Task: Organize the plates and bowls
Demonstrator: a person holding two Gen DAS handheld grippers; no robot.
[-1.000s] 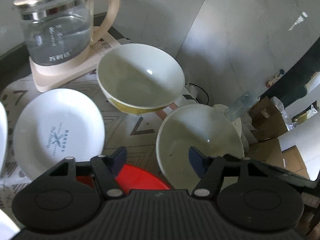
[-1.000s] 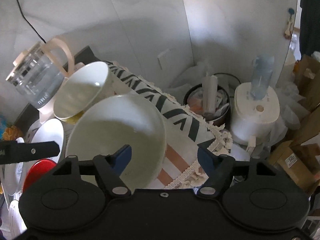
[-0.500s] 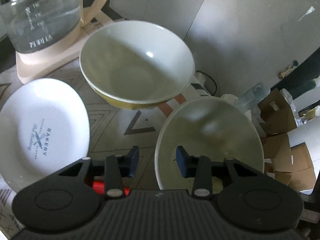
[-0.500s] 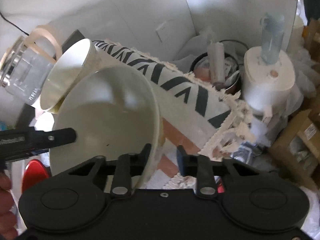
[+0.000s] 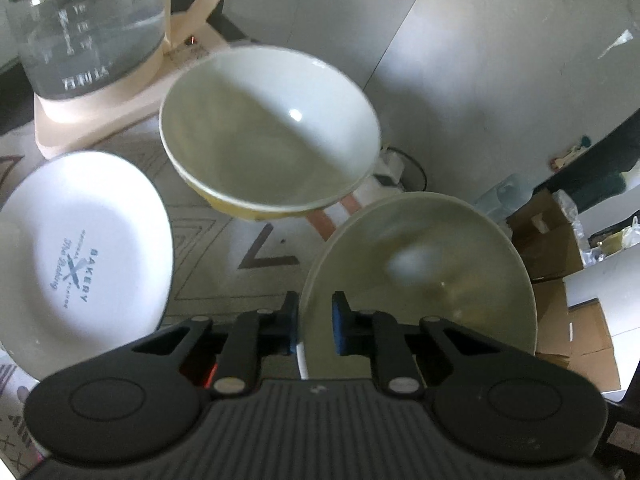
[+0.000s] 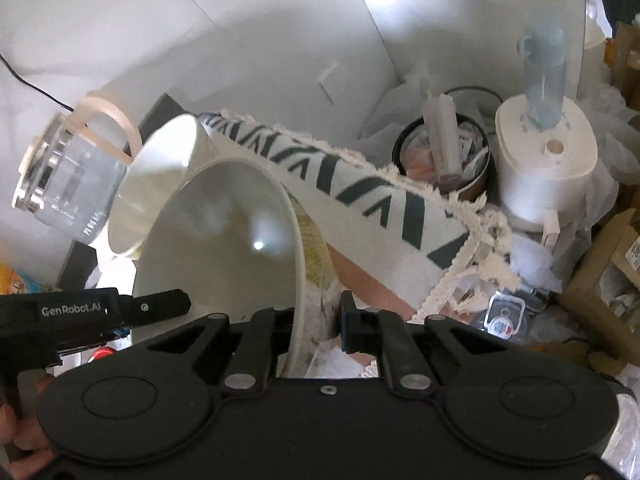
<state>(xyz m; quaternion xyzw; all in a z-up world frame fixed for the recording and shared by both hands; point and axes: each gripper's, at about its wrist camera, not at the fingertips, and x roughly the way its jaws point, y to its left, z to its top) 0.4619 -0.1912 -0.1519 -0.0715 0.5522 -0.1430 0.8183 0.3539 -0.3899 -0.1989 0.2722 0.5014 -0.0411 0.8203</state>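
The left tongs [image 5: 314, 326] and right tongs [image 6: 318, 322] each pinch opposite rims of the same pale bowl [image 5: 420, 276], tilted at the bench's right edge. Just behind it sits a yellow-sided bowl [image 5: 268, 132]. To the left lies a white plate [image 5: 80, 256]; a glass kettle [image 5: 84, 24] stands at the back.

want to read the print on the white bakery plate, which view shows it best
The left wrist view. The round white plate with blue BAKERY lettering lies face-up at the left there, its print mostly legible and unobstructed. In the right wrist view the large pale bowl and the left claw fill that side, and the plate cannot be made out.
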